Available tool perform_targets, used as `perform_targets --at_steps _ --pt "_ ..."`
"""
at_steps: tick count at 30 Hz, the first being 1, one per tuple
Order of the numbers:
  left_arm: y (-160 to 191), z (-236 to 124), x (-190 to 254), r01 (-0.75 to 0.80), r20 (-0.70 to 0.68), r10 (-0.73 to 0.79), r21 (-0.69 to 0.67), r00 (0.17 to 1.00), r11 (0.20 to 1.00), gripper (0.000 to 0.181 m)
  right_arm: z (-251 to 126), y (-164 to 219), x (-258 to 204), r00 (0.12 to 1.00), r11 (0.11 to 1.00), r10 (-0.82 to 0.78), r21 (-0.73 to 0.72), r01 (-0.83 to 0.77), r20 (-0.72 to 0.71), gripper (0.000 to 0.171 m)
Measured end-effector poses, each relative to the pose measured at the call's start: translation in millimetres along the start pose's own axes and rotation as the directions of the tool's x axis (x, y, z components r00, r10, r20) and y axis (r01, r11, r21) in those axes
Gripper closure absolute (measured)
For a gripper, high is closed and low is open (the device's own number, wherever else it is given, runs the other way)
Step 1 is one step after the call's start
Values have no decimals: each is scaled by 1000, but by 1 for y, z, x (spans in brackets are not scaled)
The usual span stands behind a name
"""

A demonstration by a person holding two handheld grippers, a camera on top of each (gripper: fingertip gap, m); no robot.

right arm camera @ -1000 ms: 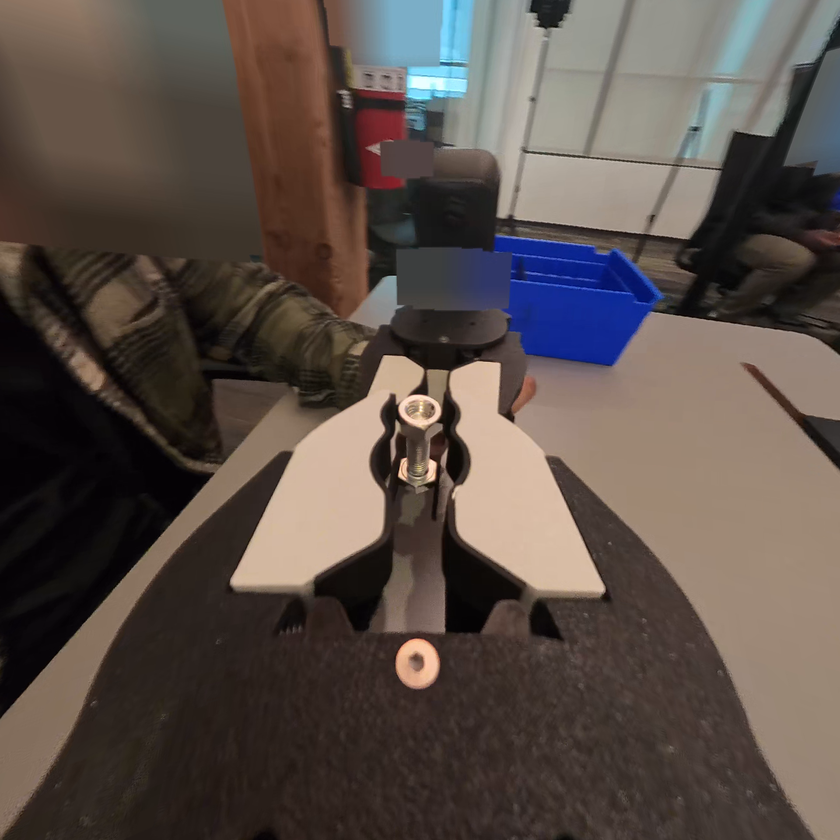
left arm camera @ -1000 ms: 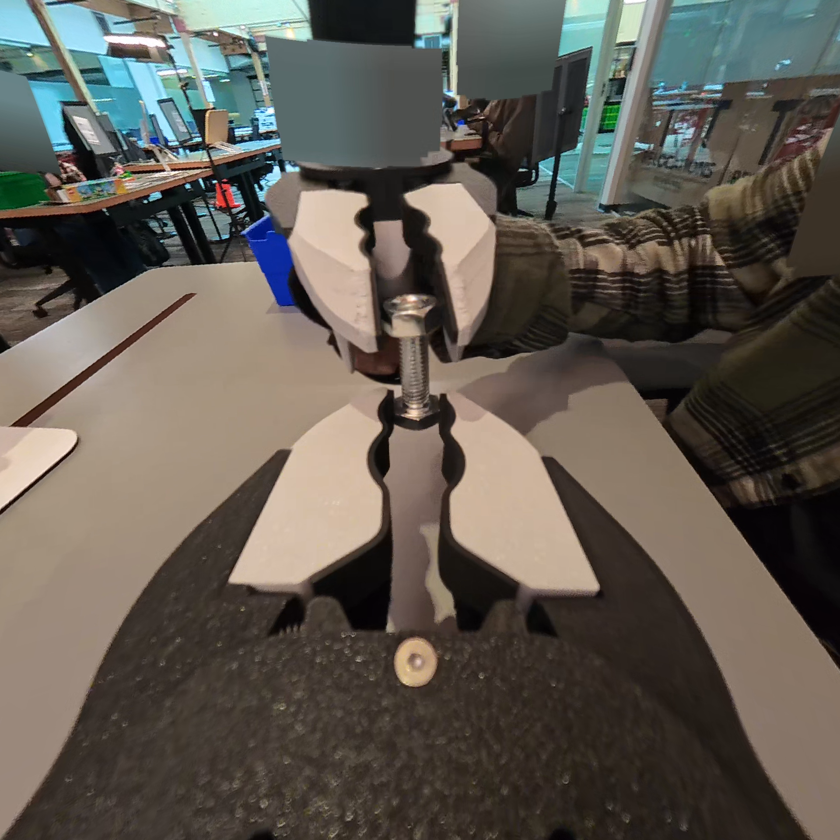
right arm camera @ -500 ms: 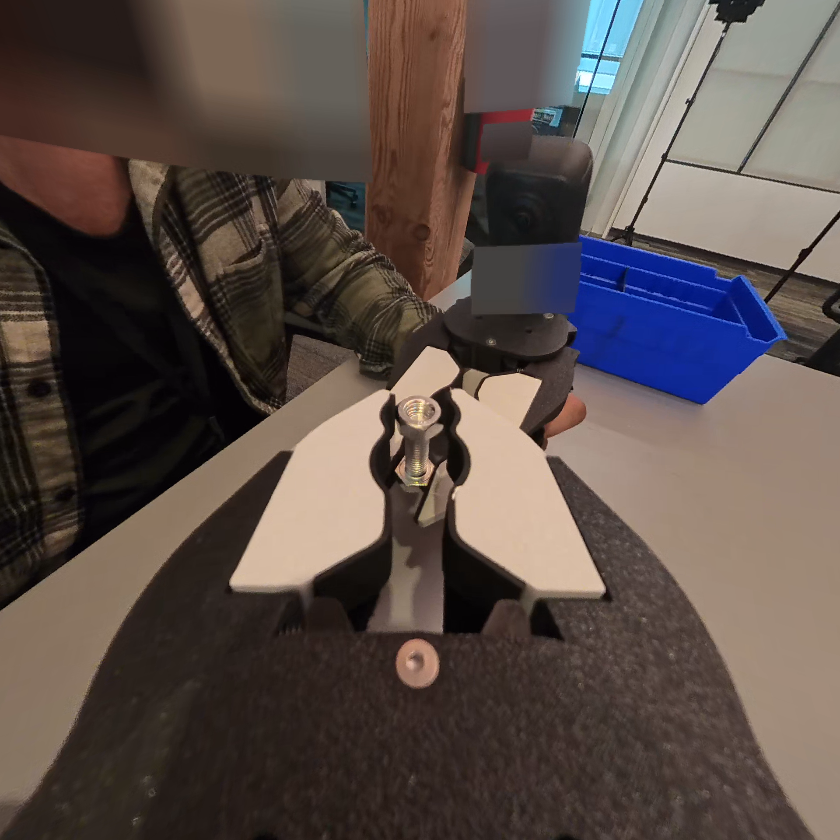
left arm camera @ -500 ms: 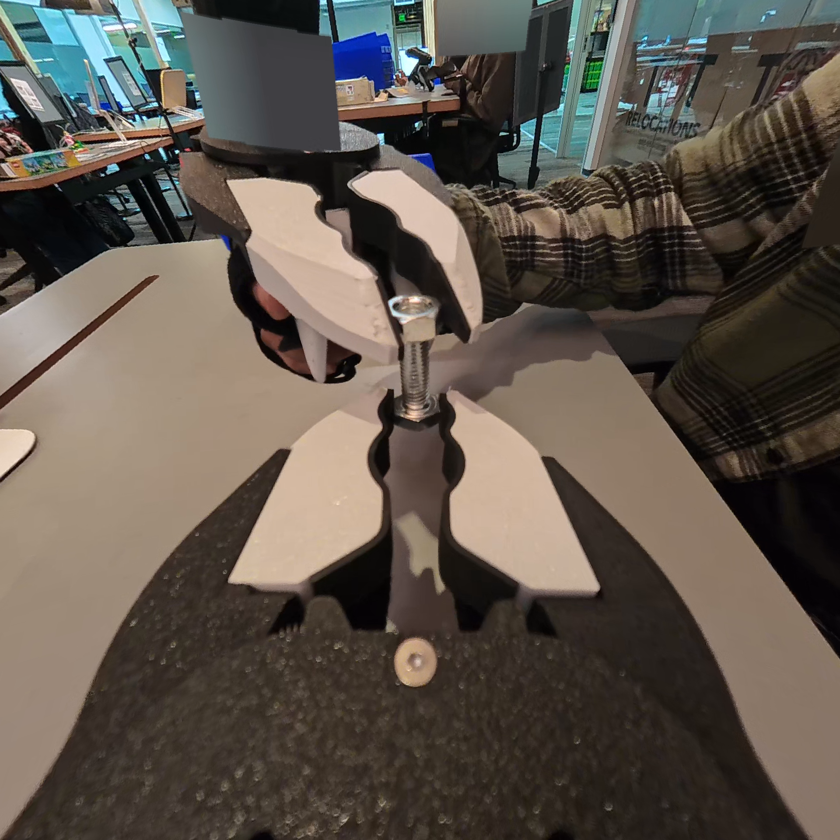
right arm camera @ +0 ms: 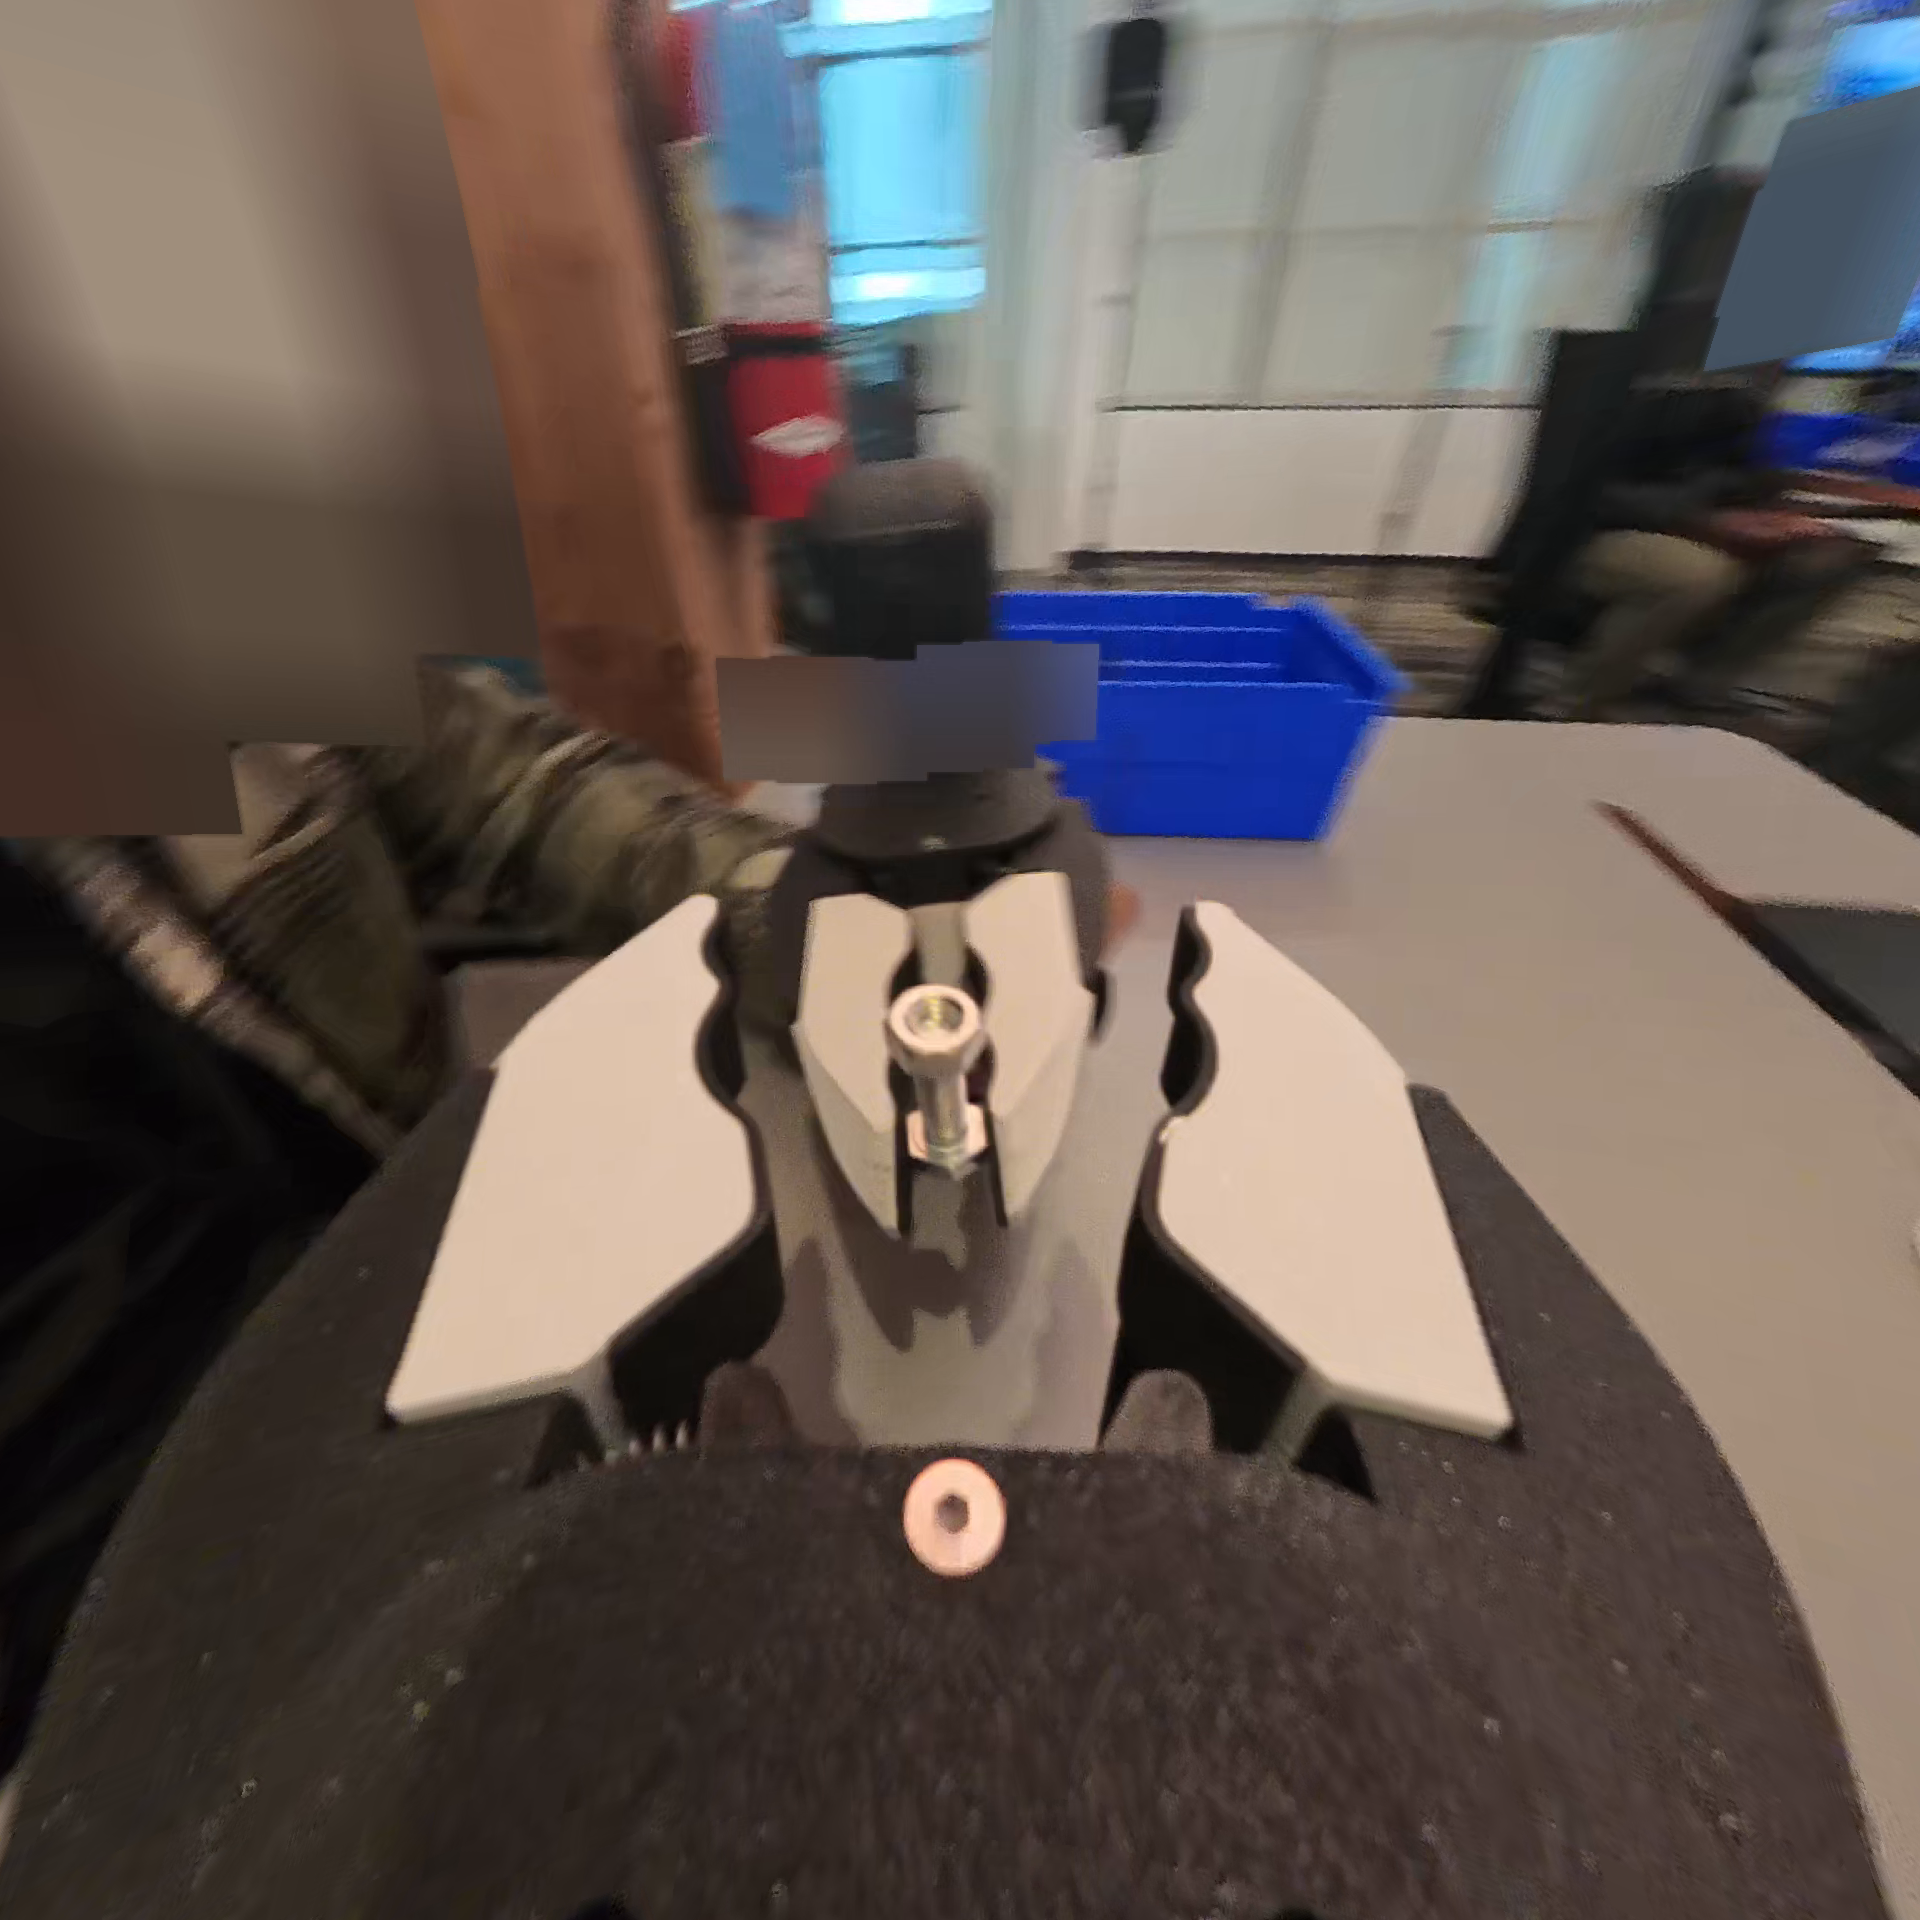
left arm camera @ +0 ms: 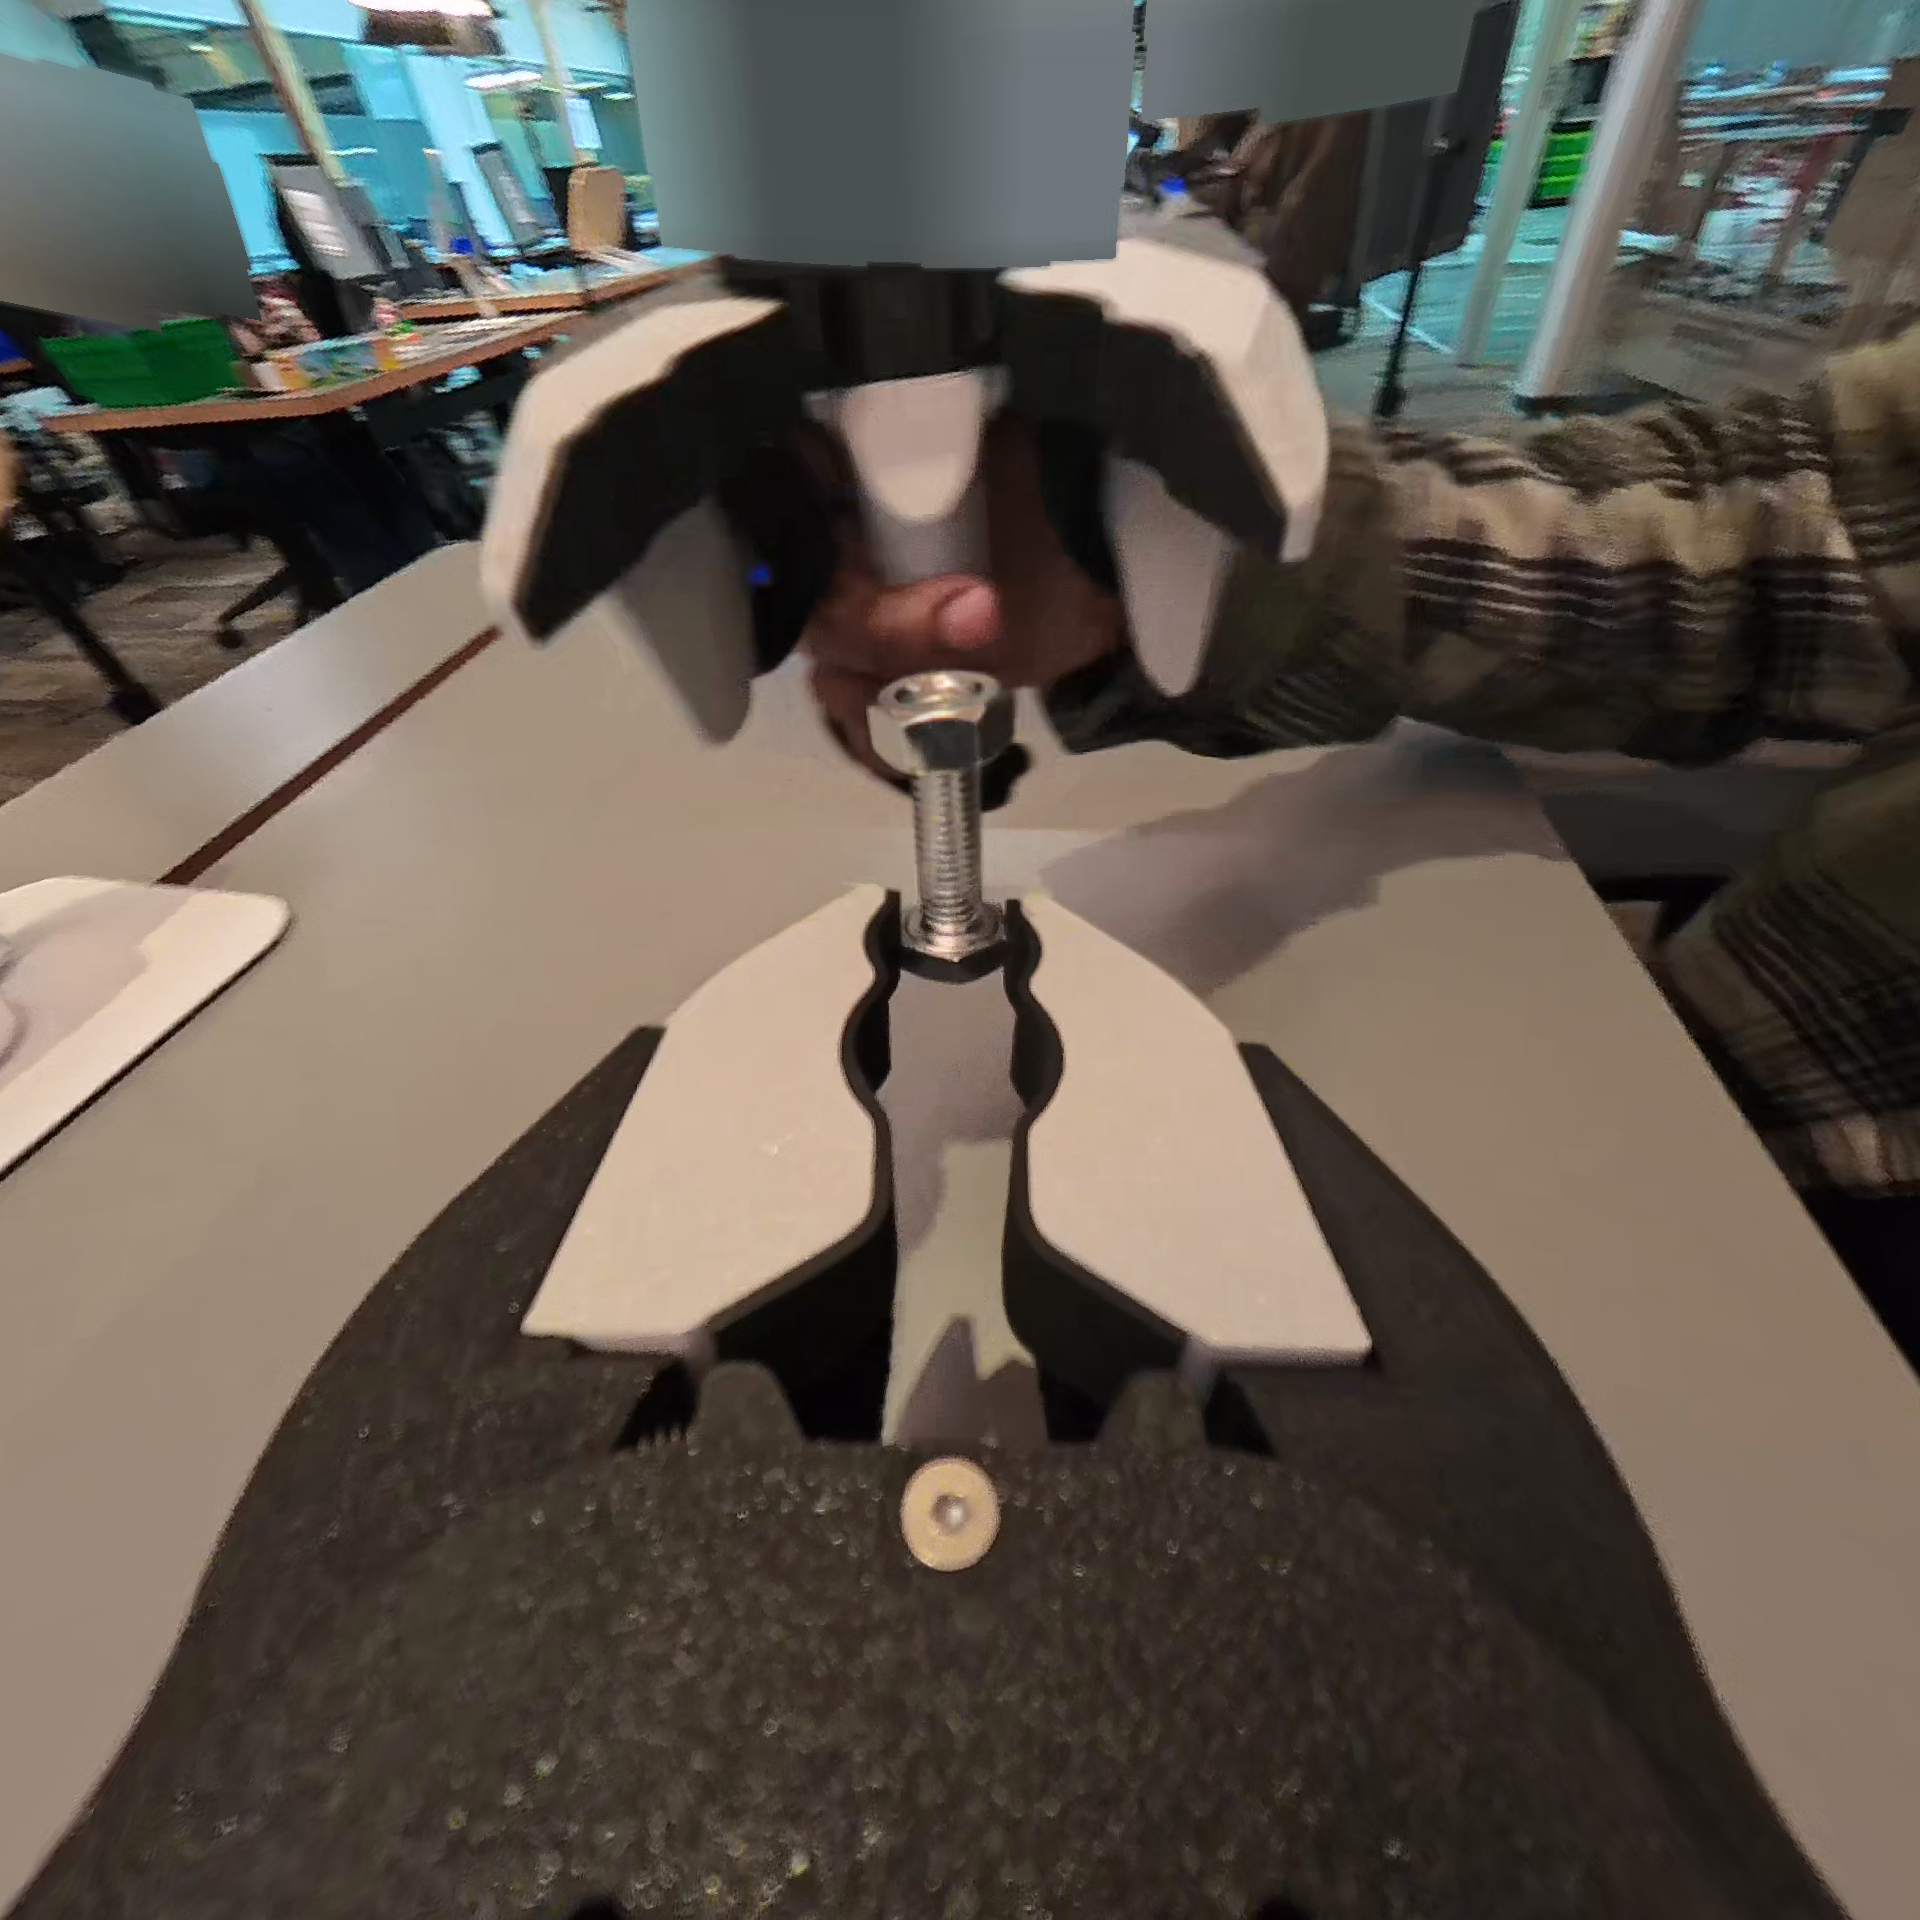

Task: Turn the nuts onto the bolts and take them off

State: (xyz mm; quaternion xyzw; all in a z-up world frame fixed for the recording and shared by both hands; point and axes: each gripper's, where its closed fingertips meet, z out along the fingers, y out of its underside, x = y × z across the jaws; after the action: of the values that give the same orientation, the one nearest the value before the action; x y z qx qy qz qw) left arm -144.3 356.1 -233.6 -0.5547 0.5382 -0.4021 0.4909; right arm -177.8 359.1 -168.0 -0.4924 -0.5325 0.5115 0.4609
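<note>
A silver bolt (left arm camera: 943, 831) stands upright over the grey table (left arm camera: 520, 831), with a hex nut (left arm camera: 951, 940) threaded on its lower end. My left gripper (left arm camera: 948, 914) is shut on that nut. My right gripper (left arm camera: 940, 686) faces it from across, jaws spread wide, a little behind and above the bolt head (left arm camera: 940, 717) without touching it. In the right wrist view my right gripper (right arm camera: 956, 920) is open and empty. The bolt (right arm camera: 935, 1081) and nut (right arm camera: 940, 1138) sit between its fingers, held by the left gripper (right arm camera: 945, 1195).
A blue bin (right arm camera: 1195, 717) stands at the table's far edge behind the left gripper. A white flat pad (left arm camera: 125, 977) lies at the left. A dark seam (left arm camera: 332, 758) runs across the tabletop. A plaid sleeve (left arm camera: 1558, 592) reaches in from the right. My hands' fingertips stand some 7 centimeters from each other.
My right gripper was shut on the bolt head; it has opened wide and drawn back off it. My left gripper still holds the nut with the bolt in it.
</note>
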Motion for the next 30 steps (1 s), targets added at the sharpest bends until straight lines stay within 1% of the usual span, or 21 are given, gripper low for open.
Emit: perform_targets --at_steps 1,2,3,4,5,6,7,8,9,13,16,17,19,22,24,27,30 --pt "0 -2 -8 11 45 -11 3 999 1000 163 -6 -1 14 988 999 41 15 -39 -149 92" --pt "1 -5 -16 21 99 -21 1 995 1000 163 -15 0 28 946 996 87 39 -78 -312 93" --pt "2 -7 -24 32 148 -30 -5 989 999 163 -26 3 38 878 990 140 81 -116 -457 96" --pt "4 -10 -31 42 194 -39 -11 980 999 163 -34 4 42 813 981 188 143 -130 -551 97" --pt "5 -12 -37 51 232 -46 -15 972 999 163 -39 8 42 750 974 221 176 -141 -623 101" --pt "7 -13 -41 61 265 -54 -17 963 998 163 -39 11 40 713 973 229 184 -141 -662 101" --pt "8 -14 -44 70 289 -62 -19 955 997 163 -35 14 38 690 974 224 183 -133 -688 105" --pt "9 -14 -46 80 308 -70 -22 949 997 163 -31 16 37 670 974 224 187 -128 -708 104" --pt "11 -15 -48 90 323 -77 -25 943 996 163 -25 17 37 657 973 230 190 -133 -718 104" --pt "16 -14 -50 117 334 -98 -37 938 992 163 -3 22 42 668 975 222 160 -154 -711 119" --pt "14 -13 -48 102 331 -82 -43 940 994 163 6 27 48 673 973 230 142 -183 -703 124" --pt "14 -13 -47 98 330 -78 -44 941 994 163 8 28 48 678 973 227 136 -186 -699 130" --pt "13 -12 -45 94 317 -76 -43 945 995 163 12 28 48 700 976 216 130 -176 -681 151" --pt "11 -13 -43 89 302 -72 -42 950 995 163 13 26 46 725 982 186 113 -149 -663 151" --pt "7 -13 -39 92 261 -85 -15 962 996 163 13 22 42 765 989 146 95 -110 -628 151" --pt "0 -13 -30 79 188 -80 14 979 997 163 15 17 30 852 998 57 28 -50 -521 151" --pt "-6 -12 -19 59 109 -62 38 992 998 163 17 13 16 936 1000 -10 -12 6 -353 151"
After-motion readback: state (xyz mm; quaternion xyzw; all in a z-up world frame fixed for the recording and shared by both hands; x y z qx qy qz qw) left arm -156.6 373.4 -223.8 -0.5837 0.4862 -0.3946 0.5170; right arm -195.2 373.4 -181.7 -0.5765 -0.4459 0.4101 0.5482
